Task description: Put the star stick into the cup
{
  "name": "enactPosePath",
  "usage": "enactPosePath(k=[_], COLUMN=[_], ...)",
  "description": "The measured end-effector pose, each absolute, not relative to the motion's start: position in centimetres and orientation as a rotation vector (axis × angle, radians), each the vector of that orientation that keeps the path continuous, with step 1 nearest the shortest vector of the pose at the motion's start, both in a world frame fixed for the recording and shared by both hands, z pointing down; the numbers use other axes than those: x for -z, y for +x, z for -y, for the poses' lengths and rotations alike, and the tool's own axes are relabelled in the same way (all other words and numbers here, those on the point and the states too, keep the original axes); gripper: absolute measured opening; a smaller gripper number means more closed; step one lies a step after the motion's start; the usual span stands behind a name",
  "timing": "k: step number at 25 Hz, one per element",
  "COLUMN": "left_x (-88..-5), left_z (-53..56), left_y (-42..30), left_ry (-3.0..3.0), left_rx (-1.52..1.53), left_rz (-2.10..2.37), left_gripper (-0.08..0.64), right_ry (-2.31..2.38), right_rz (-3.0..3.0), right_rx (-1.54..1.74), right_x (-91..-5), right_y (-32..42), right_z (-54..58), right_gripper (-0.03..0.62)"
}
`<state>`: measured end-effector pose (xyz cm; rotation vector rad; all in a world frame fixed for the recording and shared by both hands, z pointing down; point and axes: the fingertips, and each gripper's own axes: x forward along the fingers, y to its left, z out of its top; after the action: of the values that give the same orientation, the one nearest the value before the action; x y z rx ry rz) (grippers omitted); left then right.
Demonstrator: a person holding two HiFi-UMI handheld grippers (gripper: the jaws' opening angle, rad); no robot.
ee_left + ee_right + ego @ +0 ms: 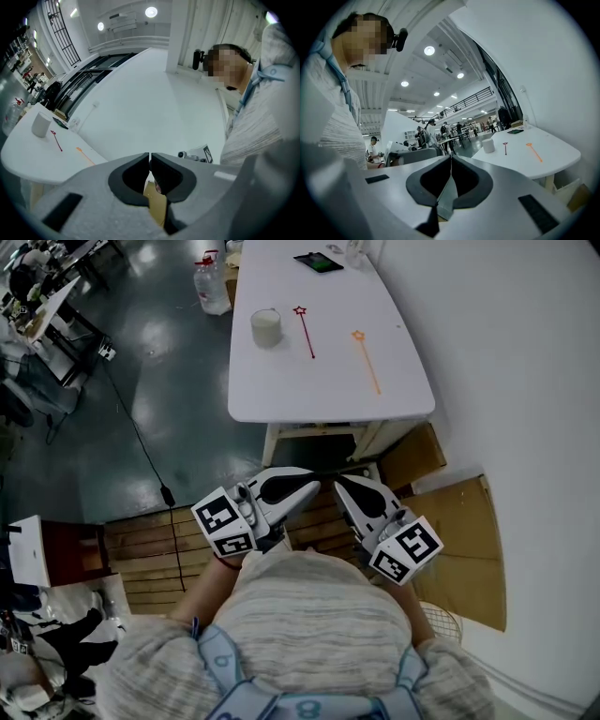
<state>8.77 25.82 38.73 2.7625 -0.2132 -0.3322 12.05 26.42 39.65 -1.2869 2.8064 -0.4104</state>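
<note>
**A:** Where are the tongs?

**B:** Both sit close to the person's body, well apart from the bench. The left tongs and right tongs are each closed tip to tip, holding nothing.

**A:** And the star stick?

**B:** A red star stick lies flat on the bench, just right of the upright cup. Its length runs away from the person, star at the far end. An orange stick lies roughly parallel, further right.

**A:** What might go wrong?

**B:** Probably choosing the wrong stick, since two lie there. A thin, flat stick may also slip from the tongs, and a nudge could topple the cup.
</note>
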Motion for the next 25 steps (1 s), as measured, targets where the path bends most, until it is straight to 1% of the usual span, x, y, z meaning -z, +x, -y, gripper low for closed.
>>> enactPosePath(k=[5, 11, 14, 19, 25], left_x=[-39.4, -39.0, -38.3, -37.5, -38.2], left_z=[-21.5, -13.6, -9.2, -3.2, 1.7], left_y=[7.2, 4.3, 2.8, -0.1, -1.4], left_ry=[2.755, 2.74, 2.744, 2.741, 2.763], left_rx=[0.316, 0.301, 0.267, 0.128, 0.032], left_rz=[0.256, 0.281, 0.264, 0.188, 0.154], left_gripper=[0.023, 0.023, 0.023, 0.023, 0.023], right_ry=[-1.266, -1.269, -1.352, -1.54, -1.63], right_rz=[-2.862, -2.886, -2.857, -2.797, -2.812], right_rx=[0.407, 0.426, 0.458, 0.583, 0.628], right_x=[-40.3, -40.1, -39.6, -39.0, -39.8], right_y=[10.4, 7.9, 7.1, 5.7, 4.6], right_z=[-22.1, -13.9, -9.0, -2.1, 2.8], right_gripper=[0.011, 0.011, 0.011, 0.011, 0.011])
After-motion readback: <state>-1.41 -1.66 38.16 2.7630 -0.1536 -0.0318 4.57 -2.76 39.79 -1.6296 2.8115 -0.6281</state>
